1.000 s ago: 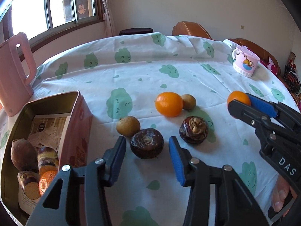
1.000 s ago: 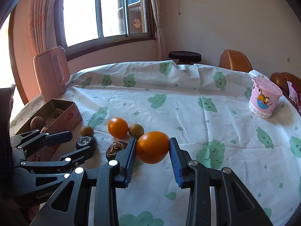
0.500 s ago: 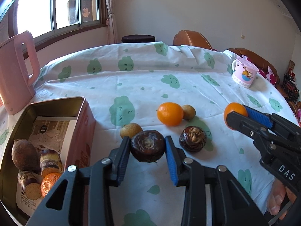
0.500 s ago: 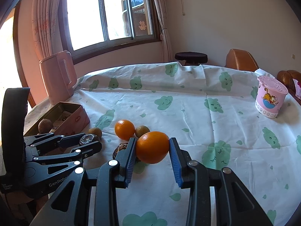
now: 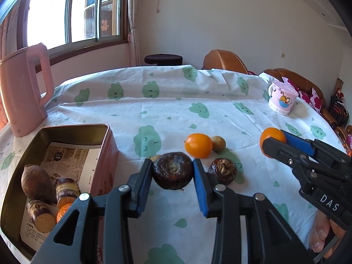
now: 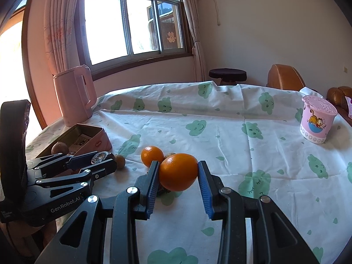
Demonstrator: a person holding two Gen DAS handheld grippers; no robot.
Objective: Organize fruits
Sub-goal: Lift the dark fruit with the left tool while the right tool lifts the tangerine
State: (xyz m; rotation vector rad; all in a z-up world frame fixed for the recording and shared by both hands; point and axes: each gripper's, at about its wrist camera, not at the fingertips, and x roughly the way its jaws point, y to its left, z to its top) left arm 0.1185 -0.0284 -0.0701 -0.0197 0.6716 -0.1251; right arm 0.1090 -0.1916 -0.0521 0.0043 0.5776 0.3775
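My left gripper (image 5: 172,171) is shut on a dark brown round fruit (image 5: 172,170) and holds it above the table, right of the open pink tin (image 5: 110,145). The tin holds several brown and orange pieces (image 5: 36,181). My right gripper (image 6: 178,171) is shut on an orange (image 6: 178,171), lifted over the cloth; it also shows in the left wrist view (image 5: 272,137). On the table lie a second orange (image 5: 198,145), a small tan fruit (image 5: 218,143) and another dark brown fruit (image 5: 222,171). A tan fruit (image 6: 120,160) lies by the tin.
A pink kettle (image 5: 22,88) stands at the far left behind the tin. A pink cartoon cup (image 5: 282,100) stands at the far right. The round table has a white cloth with green prints (image 5: 167,110). Brown chairs (image 5: 224,60) and a dark stool (image 5: 164,59) stand behind it.
My left gripper closed on the dark brown fruit and lifted it off the table. My right gripper kept its orange and rose a little.
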